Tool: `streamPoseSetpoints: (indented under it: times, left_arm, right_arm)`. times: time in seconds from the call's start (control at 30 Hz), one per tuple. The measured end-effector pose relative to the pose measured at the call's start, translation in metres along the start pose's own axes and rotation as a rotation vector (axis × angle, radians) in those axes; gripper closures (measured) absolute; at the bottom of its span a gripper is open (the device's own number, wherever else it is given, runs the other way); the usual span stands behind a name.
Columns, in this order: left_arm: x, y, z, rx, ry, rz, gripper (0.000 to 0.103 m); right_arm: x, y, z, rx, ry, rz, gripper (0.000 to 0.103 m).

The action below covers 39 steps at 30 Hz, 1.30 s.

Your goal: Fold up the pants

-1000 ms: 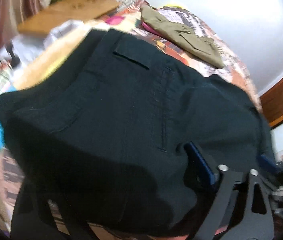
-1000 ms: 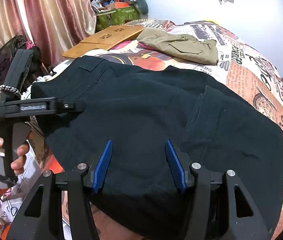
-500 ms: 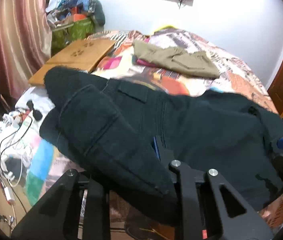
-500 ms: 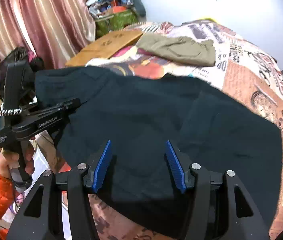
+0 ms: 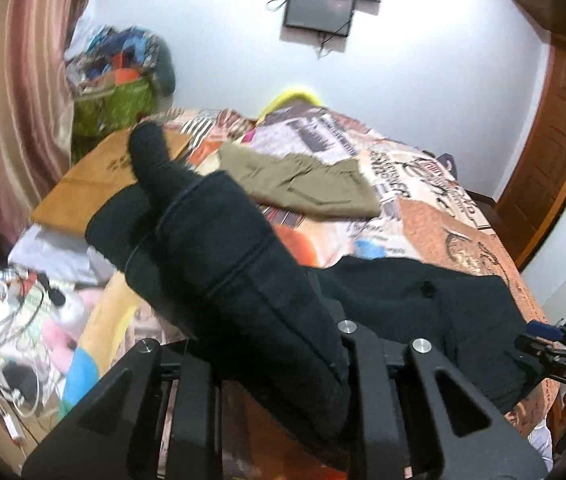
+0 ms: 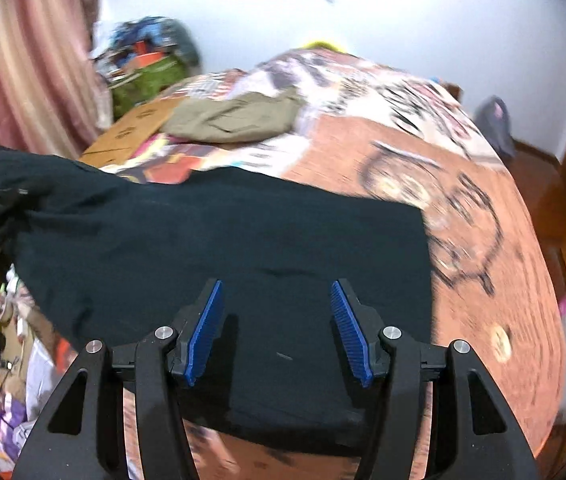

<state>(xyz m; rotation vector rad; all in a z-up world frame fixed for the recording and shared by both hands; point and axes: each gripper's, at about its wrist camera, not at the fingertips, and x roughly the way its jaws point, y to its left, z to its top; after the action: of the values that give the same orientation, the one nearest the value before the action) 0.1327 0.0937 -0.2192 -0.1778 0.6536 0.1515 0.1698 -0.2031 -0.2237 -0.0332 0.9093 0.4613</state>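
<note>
Black pants (image 6: pixel 223 248) lay spread on the bed (image 6: pixel 483 240), mostly toward 9 o'clock in the right wrist view. Left tool (image 5: pixel 275 360) clamped on a bunched end of the pants, raised off the bed, likely to carry it across for a fold. Right tool (image 6: pixel 279 332) hovered above the flat cloth, blue pads (image 6: pixel 205 332) spread wide, holding nothing, probably ready to pin or smooth. Olive garment (image 6: pixel 231 118) rested at 12 o'clock, apart.
</note>
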Motion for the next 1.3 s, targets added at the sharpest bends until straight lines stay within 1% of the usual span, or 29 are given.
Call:
streamPoseSetpoints:
  times: [0.1,0.17,0.27,0.3,0.37,0.5,0.57,0.67,0.73,0.87,1.0,1.1,1.17,1.23,1.3]
  left_arm:
    - [-0.009,-0.016,0.012,0.036,-0.029,-0.018,0.085]
    - [-0.014,-0.029,0.019,0.061,-0.044,-0.036,0.085]
    - [-0.019,-0.053,0.030,0.101,-0.062,-0.067,0.085]
    - [-0.020,-0.060,0.032,0.113,-0.066,-0.076,0.085]
    - [-0.022,-0.078,0.037,0.145,-0.077,-0.100,0.085]
    - [-0.023,-0.110,0.043,0.187,-0.093,-0.171,0.086]
    - [-0.021,-0.127,0.047,0.204,-0.090,-0.208,0.089]
    - [-0.014,-0.150,0.048,0.226,-0.063,-0.279,0.089]
    - [-0.006,-0.170,0.044,0.247,-0.034,-0.319,0.089]
    - [0.003,-0.198,0.033,0.295,-0.005,-0.344,0.090]
    - [0.007,-0.215,0.029,0.316,0.007,-0.376,0.090]
    - [0.008,-0.233,0.026,0.344,0.018,-0.407,0.090]
    - [0.008,-0.245,0.021,0.378,0.038,-0.439,0.090]
    - [0.013,-0.257,0.012,0.416,0.064,-0.449,0.090]
    - [0.022,-0.269,0.000,0.460,0.100,-0.443,0.089]
  right_arm:
    - [0.003,-0.014,-0.009,0.032,0.023,-0.013,0.051]
    - [0.006,-0.018,-0.015,0.038,0.036,-0.006,0.051]
    - [0.007,-0.018,-0.020,0.045,0.020,0.004,0.051]
    - [0.007,-0.018,-0.022,0.049,0.015,0.010,0.048]
    - [0.007,-0.019,-0.023,0.064,0.006,0.025,0.048]
    - [0.006,-0.021,-0.025,0.069,-0.002,0.045,0.047]
    - [0.003,-0.023,-0.025,0.074,0.000,0.059,0.047]
    - [-0.007,-0.028,-0.026,0.094,-0.014,0.077,0.047]
    - [-0.015,-0.034,-0.028,0.101,-0.032,0.066,0.047]
    - [-0.032,-0.046,-0.036,0.113,-0.049,0.023,0.047]
    - [-0.025,-0.053,-0.048,0.121,-0.006,0.005,0.047]
    - [-0.017,-0.058,-0.053,0.159,0.007,0.027,0.047]
    - [-0.014,-0.064,-0.055,0.202,0.009,0.057,0.047]
    - [-0.012,-0.067,-0.055,0.225,0.009,0.075,0.047]
    - [-0.014,-0.066,-0.056,0.229,0.005,0.078,0.047]
